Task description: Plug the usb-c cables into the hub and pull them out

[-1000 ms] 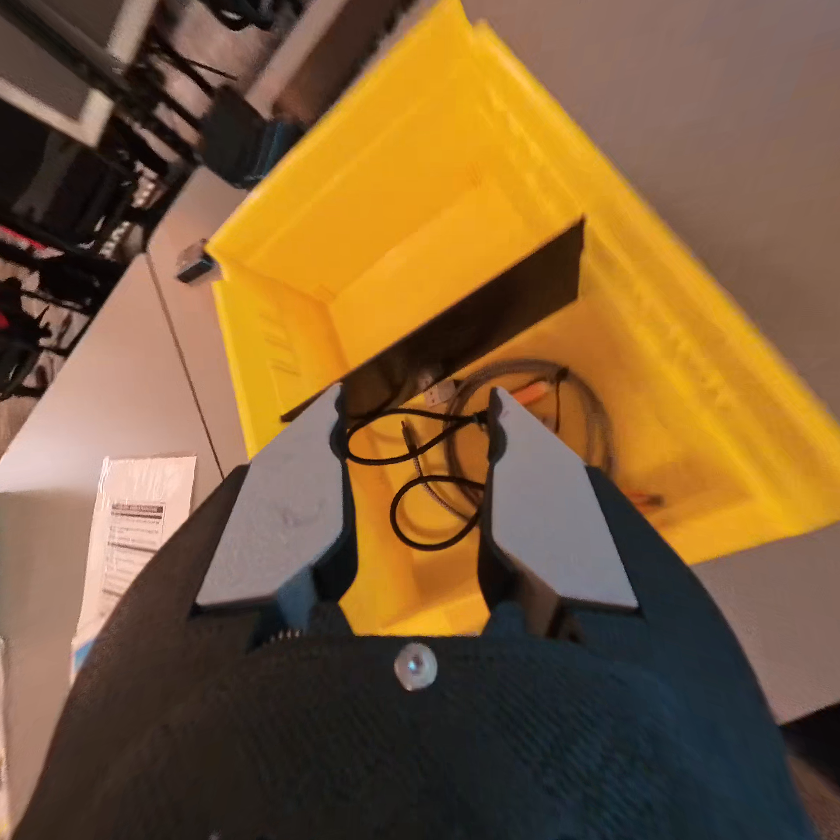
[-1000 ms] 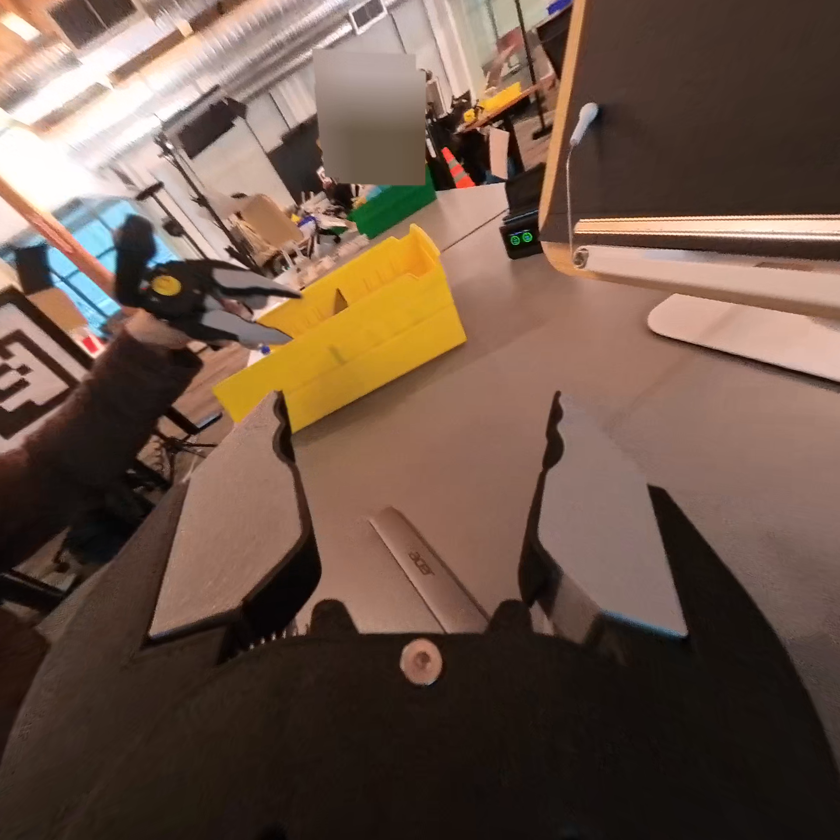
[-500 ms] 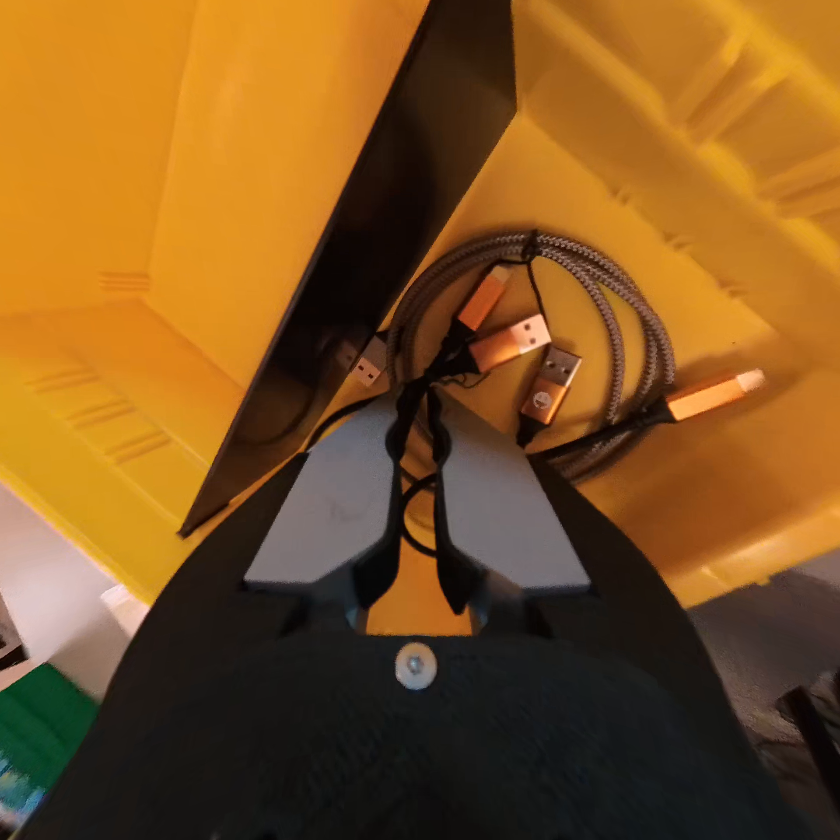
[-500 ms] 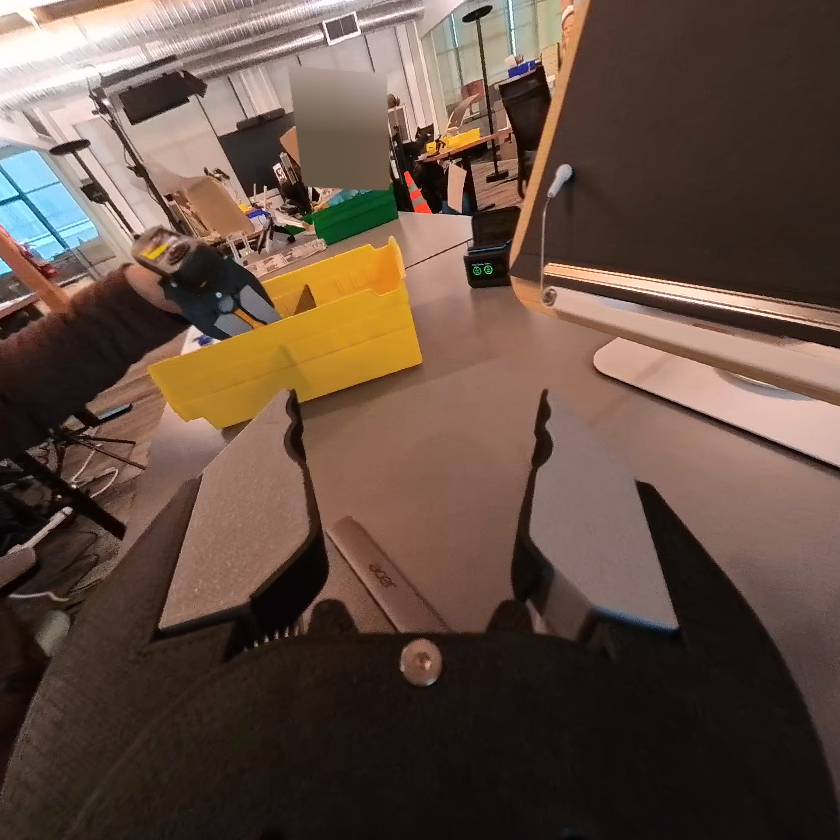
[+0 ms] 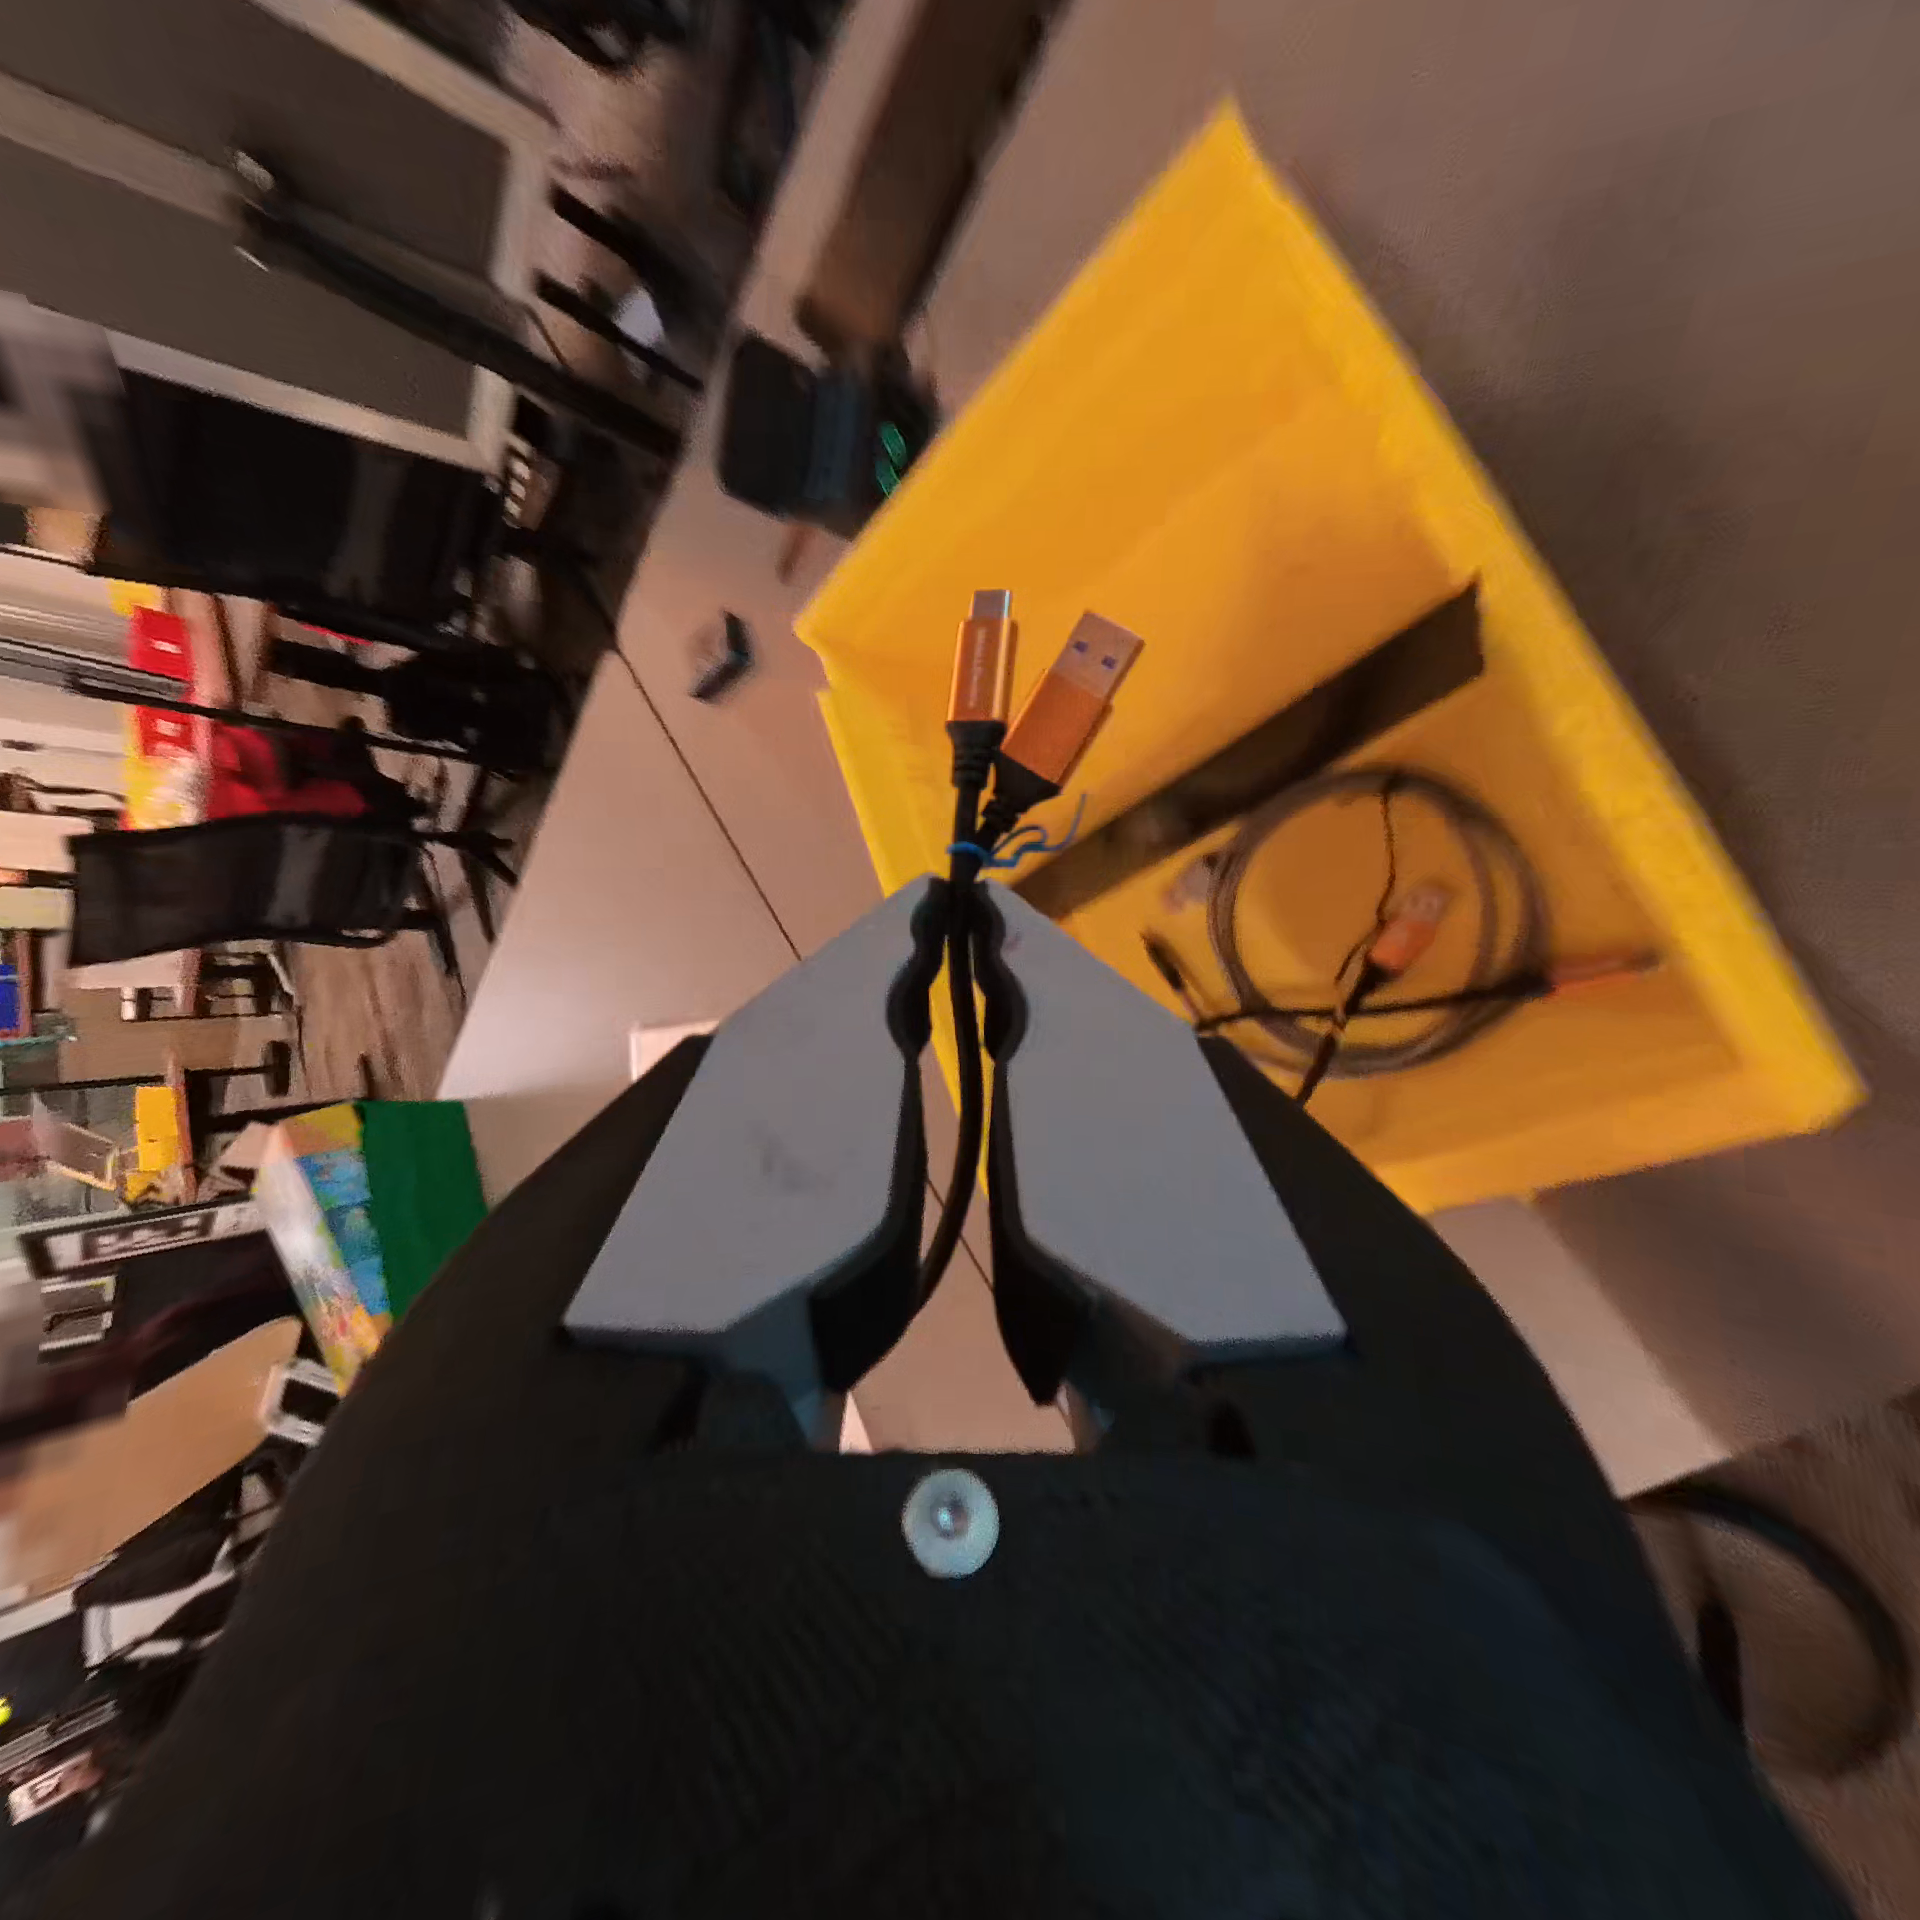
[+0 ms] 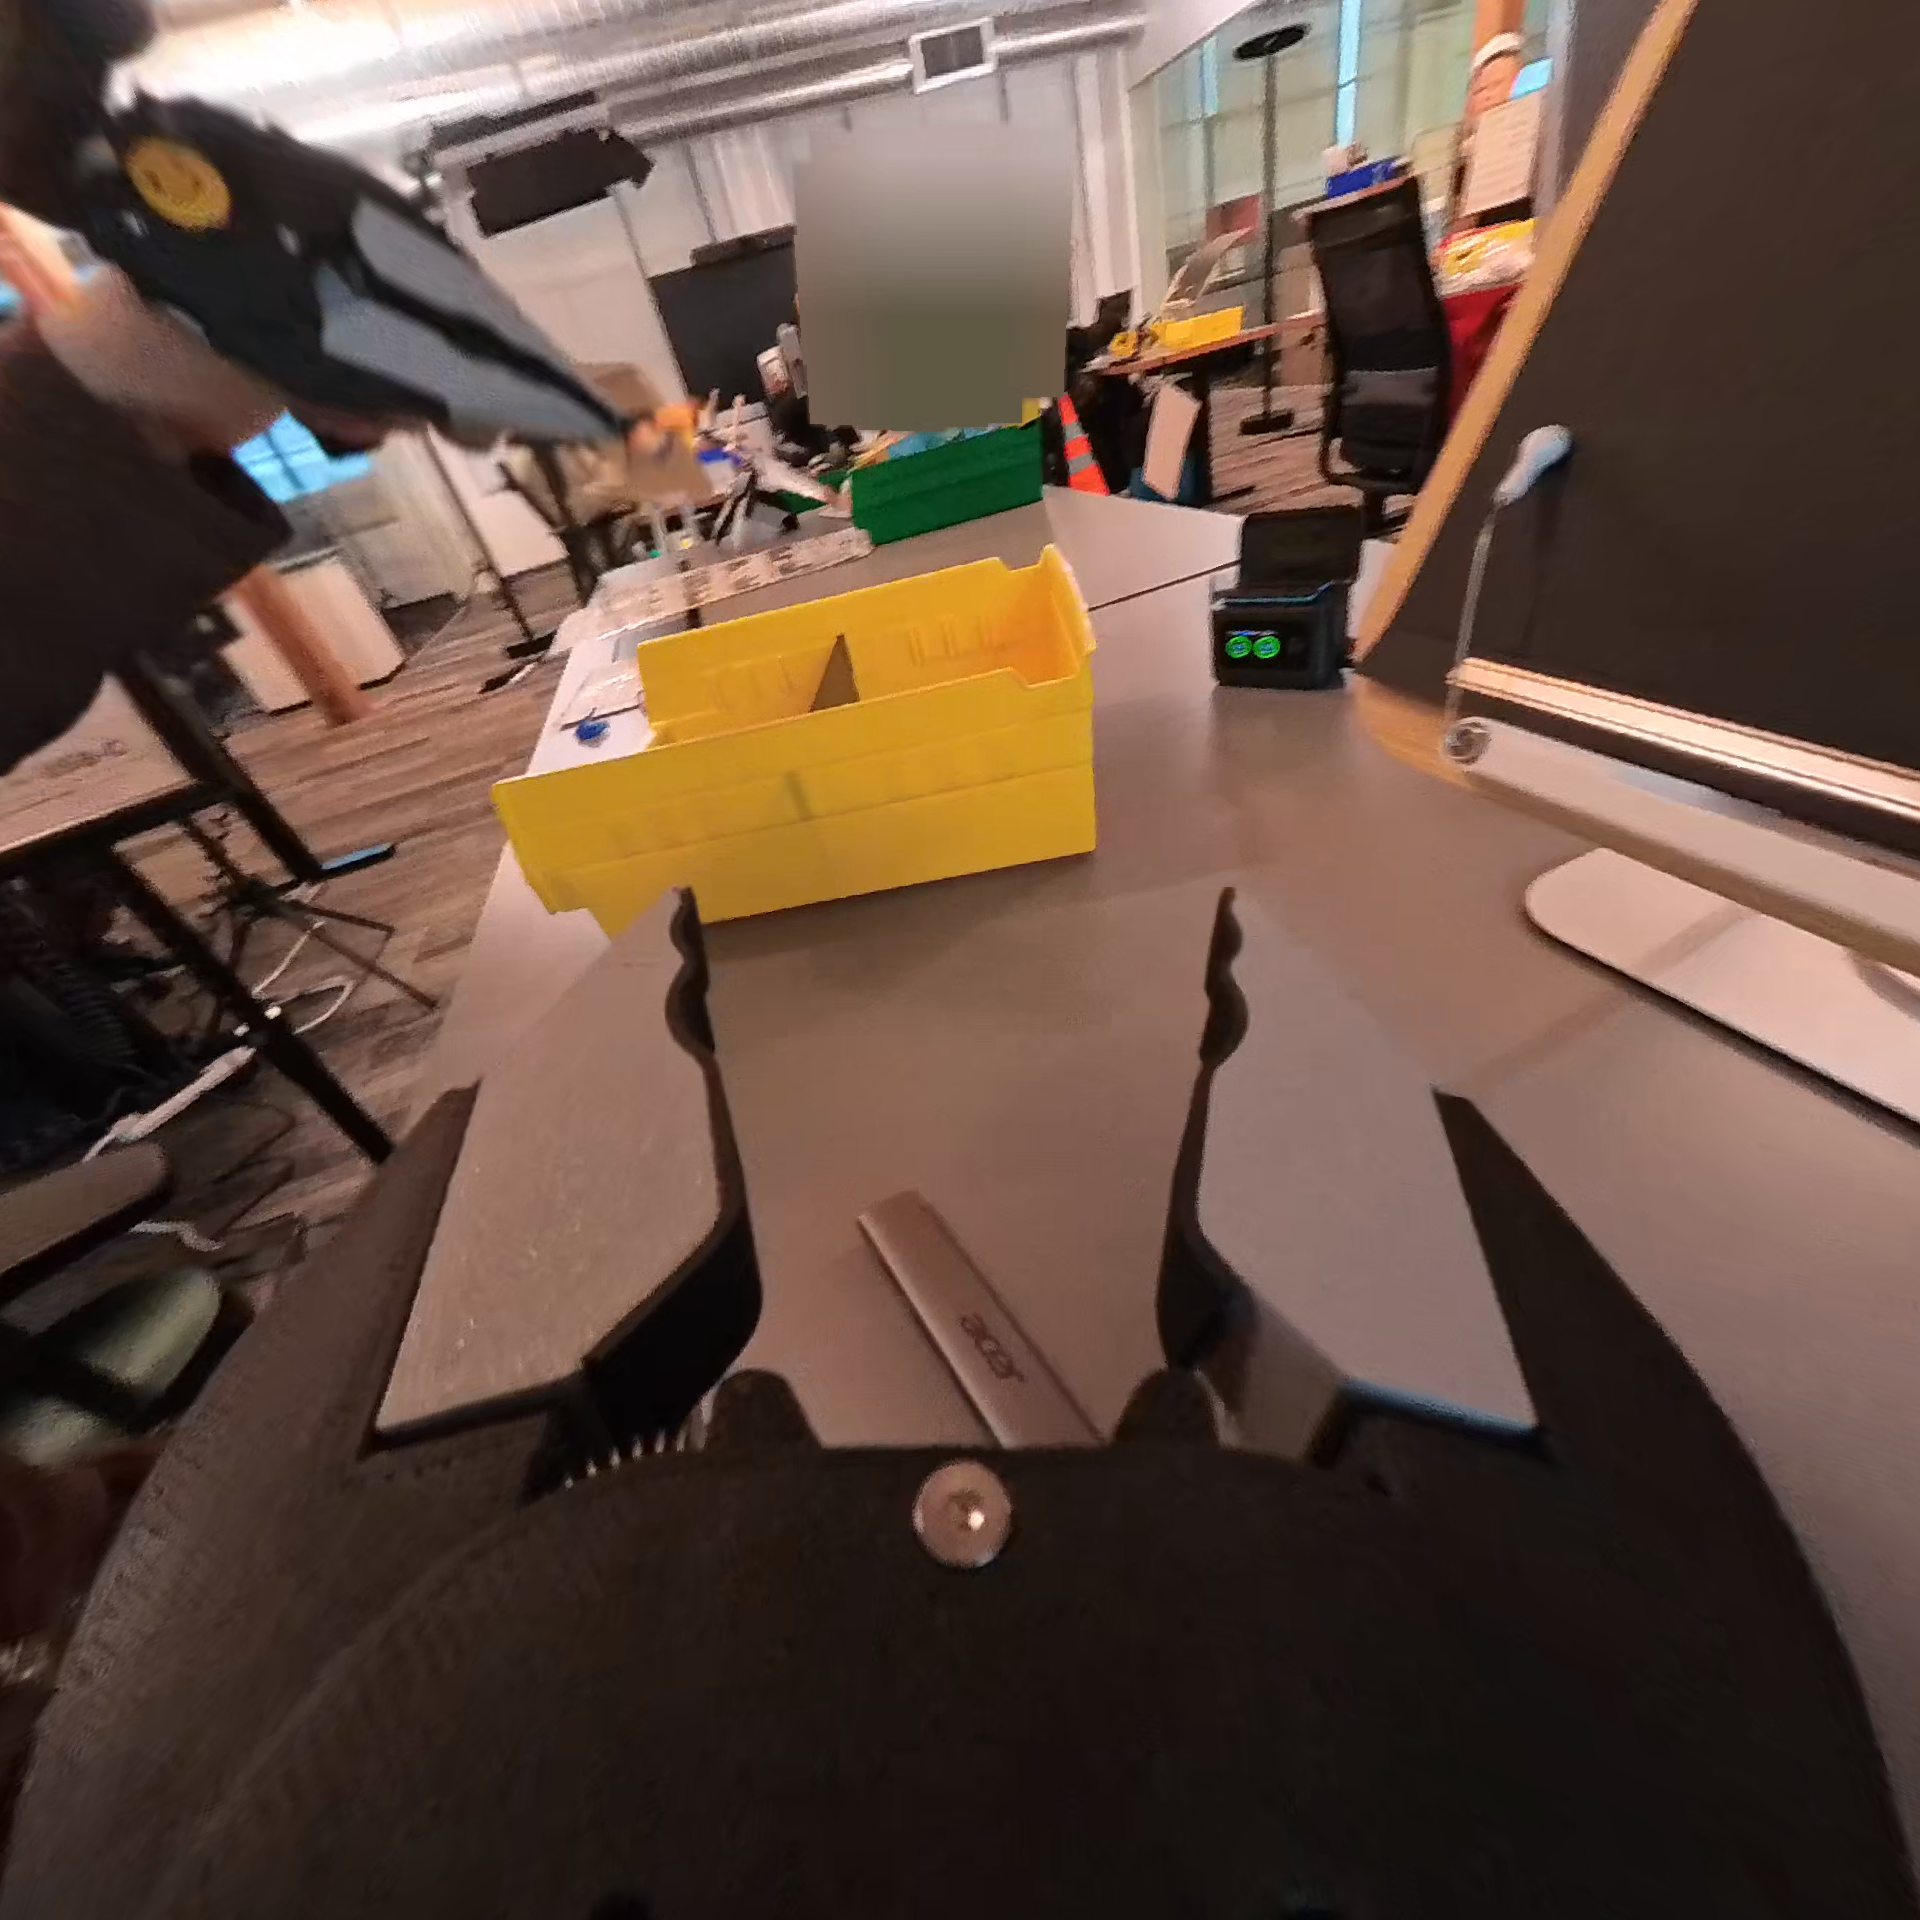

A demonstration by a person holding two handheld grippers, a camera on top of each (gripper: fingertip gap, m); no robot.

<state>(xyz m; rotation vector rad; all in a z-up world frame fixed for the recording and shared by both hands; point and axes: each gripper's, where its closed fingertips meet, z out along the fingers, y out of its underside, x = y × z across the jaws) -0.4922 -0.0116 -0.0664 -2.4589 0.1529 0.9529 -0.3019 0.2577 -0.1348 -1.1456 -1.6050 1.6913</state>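
My left gripper [image 5: 958,904] is shut on a black cable [image 5: 966,997] with two orange plugs [image 5: 1029,686] that stick up past the fingertips, tied with a blue twist tie. It holds the cable in the air above the yellow bin [image 5: 1226,499]. A coiled grey braided cable [image 5: 1455,1039] with orange plugs lies in the bin beside a black divider. My right gripper [image 6: 956,925] is open and empty, low over the table, with the silver hub [image 6: 966,1320] lying between its fingers. The left gripper shows in the right wrist view [image 6: 623,421] at the upper left.
The yellow bin [image 6: 831,790] stands on the grey table ahead of the right gripper. A monitor with a silver foot [image 6: 1704,956] is at the right. A small black device with green lights [image 6: 1283,623] stands behind the bin. A green bin [image 6: 945,488] is farther back. The left gripper's tips are roughly 35 cm from the right gripper's.
My left gripper went down into the bin, shut on the black cable and has lifted it up out of the bin. The right gripper stayed open over the hub.
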